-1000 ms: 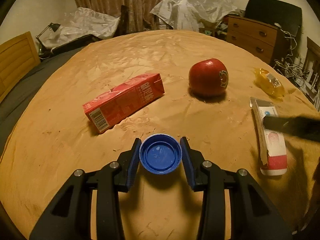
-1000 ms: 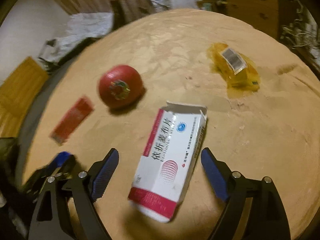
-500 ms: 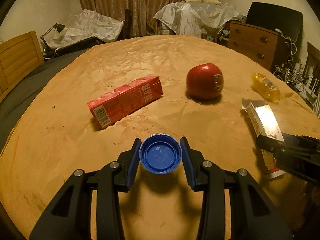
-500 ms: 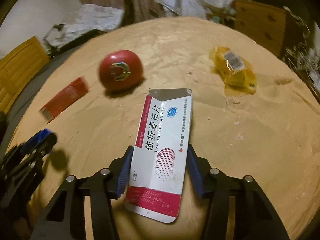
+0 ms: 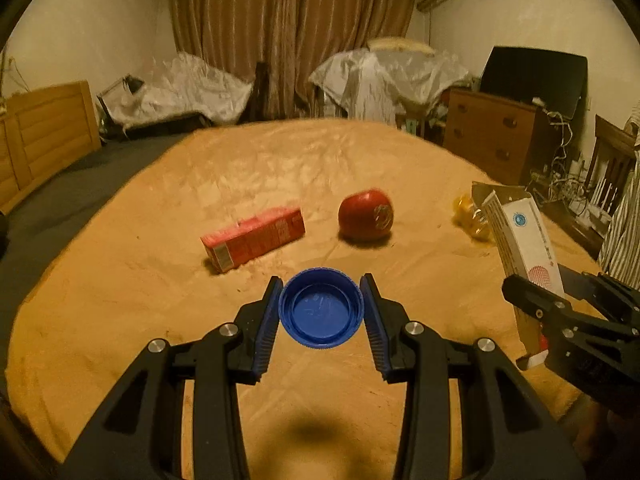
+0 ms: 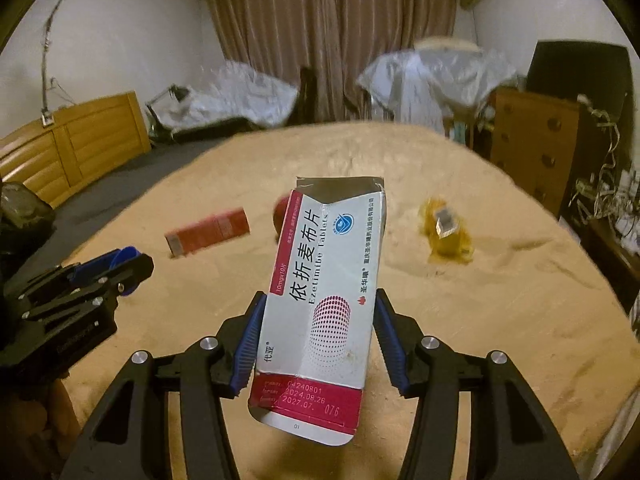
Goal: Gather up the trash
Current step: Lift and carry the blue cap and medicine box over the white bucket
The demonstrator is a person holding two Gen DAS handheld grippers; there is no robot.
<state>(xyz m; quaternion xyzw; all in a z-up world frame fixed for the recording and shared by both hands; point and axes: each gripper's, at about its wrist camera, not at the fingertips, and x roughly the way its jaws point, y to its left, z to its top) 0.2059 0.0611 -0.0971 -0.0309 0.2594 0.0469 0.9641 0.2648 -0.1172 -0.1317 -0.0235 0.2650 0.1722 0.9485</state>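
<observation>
My left gripper (image 5: 321, 282) is shut on a blue bottle cap (image 5: 320, 314), hollow side up, above the tan blanket (image 5: 160, 280). A white and red tablet box (image 6: 328, 280) stands tilted in the air between the pads of my right gripper (image 6: 320, 294). The pads press on its long sides, though the jaws are opening slightly. In the left wrist view that box (image 5: 524, 236) shows at the right edge. On the blanket lie a red drink carton (image 5: 252, 238), a red apple (image 5: 366, 216) and a yellow wrapper (image 5: 470, 216). The box hides most of the apple in the right wrist view.
The blanket covers a bed with a wooden headboard (image 5: 40, 132) at the left. A wooden dresser (image 5: 488, 140) and cables stand at the right. Plastic-covered furniture (image 5: 384, 76) lines the curtain wall. A person's striped sleeve (image 5: 624, 232) is at the right edge.
The right gripper closed on the tablet box and lifted it off the blanket. Both grippers rose and drew back, and the left one kept the cap.
</observation>
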